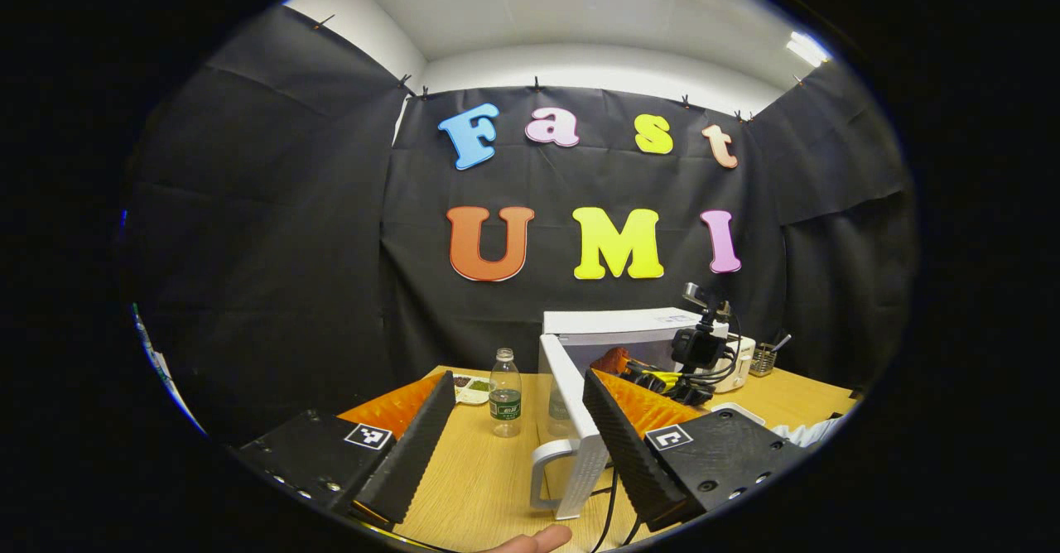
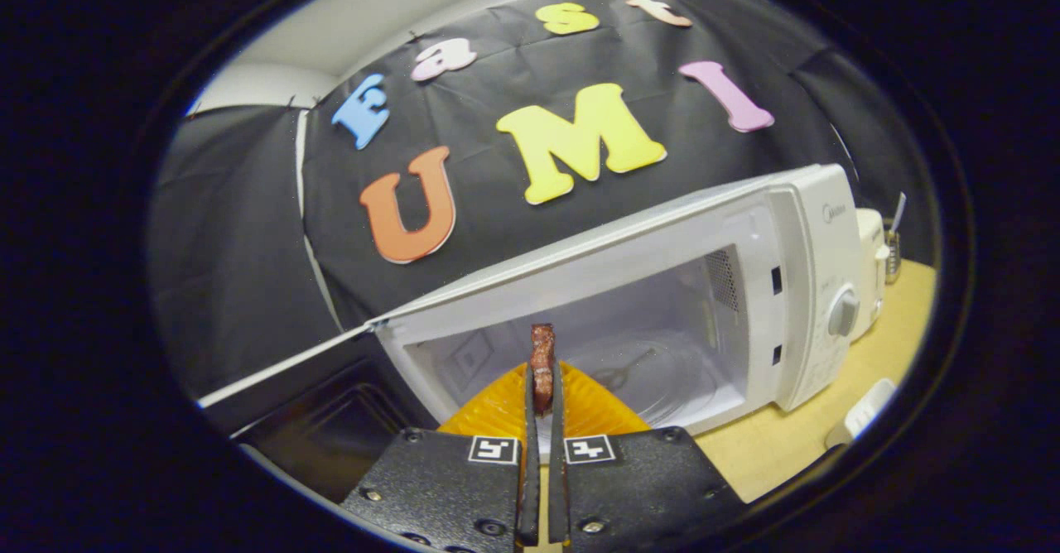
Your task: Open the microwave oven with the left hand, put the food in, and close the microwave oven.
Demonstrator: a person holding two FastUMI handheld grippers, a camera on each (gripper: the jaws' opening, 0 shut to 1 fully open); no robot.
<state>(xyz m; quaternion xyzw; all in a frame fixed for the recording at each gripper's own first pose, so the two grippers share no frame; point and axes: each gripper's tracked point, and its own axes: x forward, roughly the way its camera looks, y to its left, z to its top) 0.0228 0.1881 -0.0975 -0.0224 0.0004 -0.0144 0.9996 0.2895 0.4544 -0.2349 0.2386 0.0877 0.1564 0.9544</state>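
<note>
Wooden table (image 2: 770, 445) bears open, empty microwave (image 2: 662, 305); right gripper (image 2: 542, 396) clamps food (image 2: 542, 354), left gripper (image 1: 517, 412) spread

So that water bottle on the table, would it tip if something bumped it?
Probably. The water bottle stands upright, tall and narrow on the table, so a nudge near its cap could topple it. It looks nearly empty, so likely light and easily shoved.

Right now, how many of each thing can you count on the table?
Microwave: 1
Bottle: 1
Food tray: 1
Utensil cup: 1
Total: 4
</note>
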